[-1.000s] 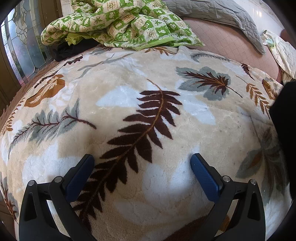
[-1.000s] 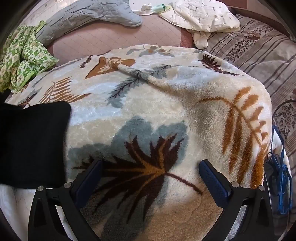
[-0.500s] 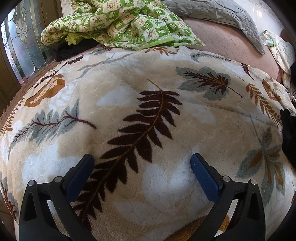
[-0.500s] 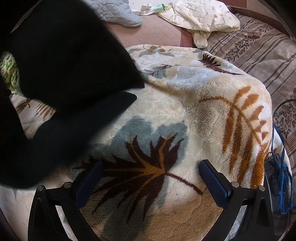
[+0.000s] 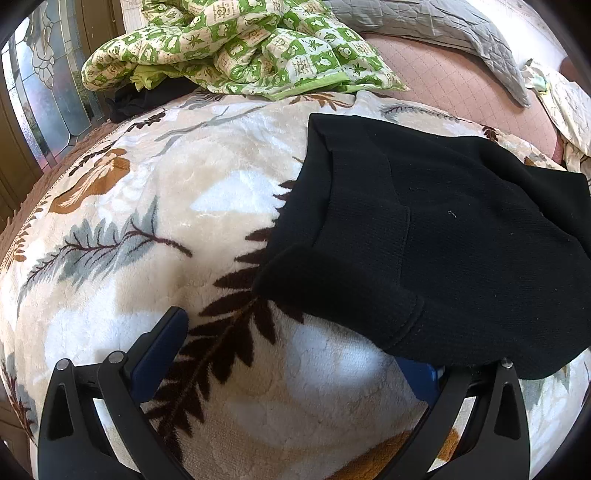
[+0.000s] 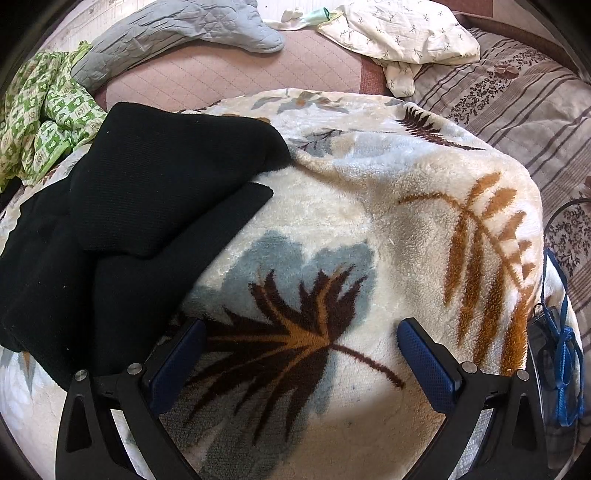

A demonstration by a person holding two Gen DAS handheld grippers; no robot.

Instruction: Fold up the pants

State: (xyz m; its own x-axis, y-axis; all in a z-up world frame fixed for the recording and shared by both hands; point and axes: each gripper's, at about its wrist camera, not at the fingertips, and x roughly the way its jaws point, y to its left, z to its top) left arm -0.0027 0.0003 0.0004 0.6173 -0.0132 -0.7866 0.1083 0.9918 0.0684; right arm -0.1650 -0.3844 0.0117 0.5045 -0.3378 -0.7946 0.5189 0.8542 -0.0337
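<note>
Black pants [image 5: 424, 229] lie crumpled on a cream leaf-patterned blanket [image 5: 155, 229]. In the left wrist view they fill the right half, and a hem edge covers the tip of my right finger. My left gripper [image 5: 295, 350] is open and empty, just in front of the pants. In the right wrist view the pants [image 6: 129, 221] lie at the left, with two overlapping layers beside my left finger. My right gripper [image 6: 301, 354] is open and empty over the blanket [image 6: 369, 229].
A green checkered quilt [image 5: 240, 44] is bunched at the blanket's far edge. A grey quilted cover [image 6: 177, 29] and a cream printed cloth [image 6: 399, 29] lie on the pink bed beyond. A blue cord [image 6: 561, 350] hangs at the right. A glass door [image 5: 40, 85] stands far left.
The black pants came through the air from the left of the right wrist view and landed on the blanket. Neither gripper has moved or changed its opening.
</note>
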